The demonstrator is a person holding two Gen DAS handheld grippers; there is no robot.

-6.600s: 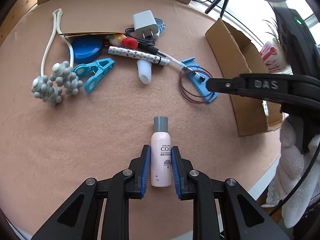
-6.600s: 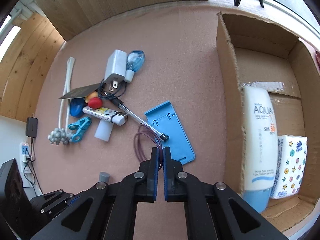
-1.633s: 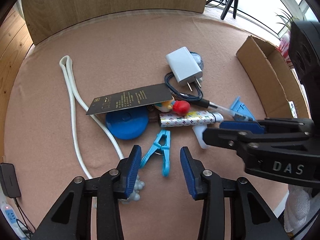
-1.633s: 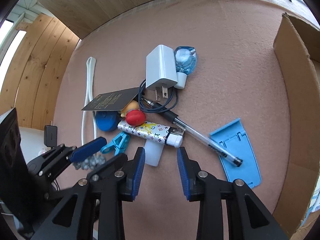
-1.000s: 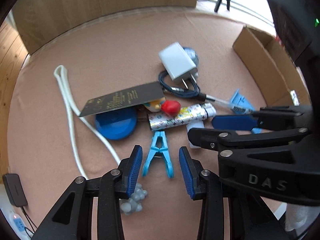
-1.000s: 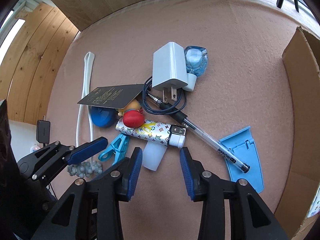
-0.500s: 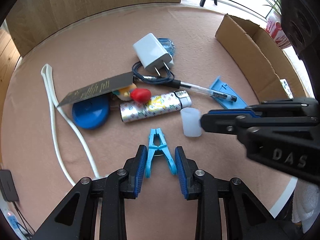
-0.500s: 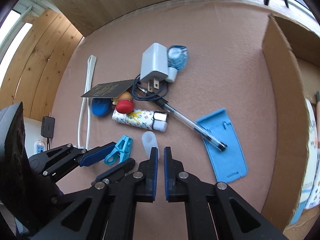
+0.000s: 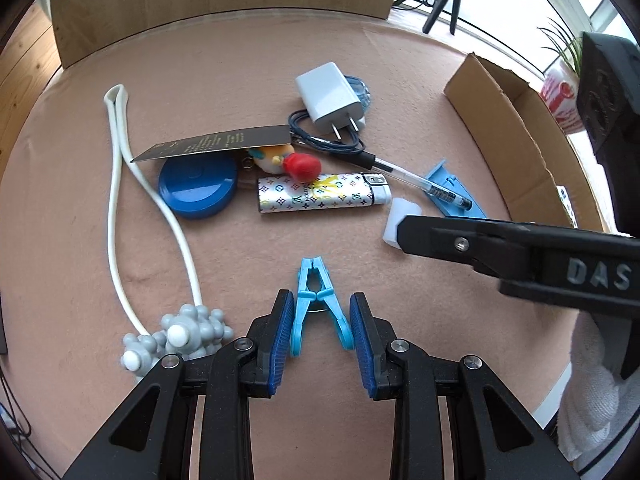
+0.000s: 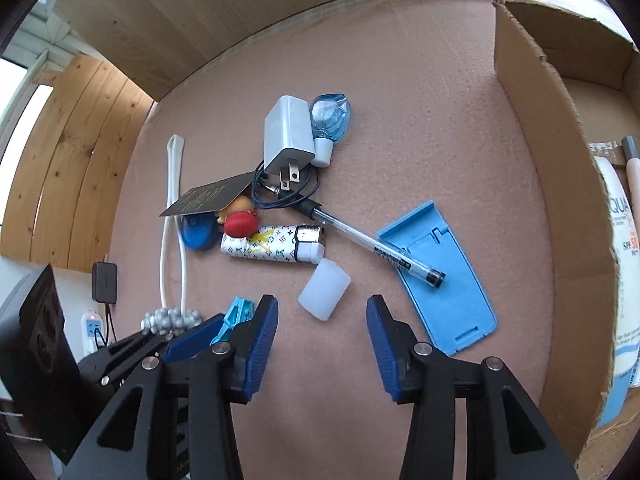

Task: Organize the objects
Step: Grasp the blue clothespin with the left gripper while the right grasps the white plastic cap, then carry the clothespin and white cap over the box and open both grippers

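Now both hand-held grippers are lined up on small items on the pink surface [image 9: 400, 92].

Left hand-held gripper [image 9: 320, 330] brackets the blue clothespin's [image 9: 318, 304] handles, jaws apart, barely touching; right hand-held gripper [image 10: 322, 338], jaws wide, faces the white cap [image 10: 325, 295] beside the patterned lighter [image 10: 272, 249]. Squeezing those handles would likely spring the clothespin open and let it squirt free; the cap could roll, short of the cardboard box [image 10: 560, 160].

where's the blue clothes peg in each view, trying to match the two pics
Left wrist view: the clothes peg lies low in the middle, its two handles between the open left claw's pads.
Right wrist view: only its tip shows, low left, behind the right claw's left finger.
Shared landmark: the patterned lighter, beyond the peg in both.
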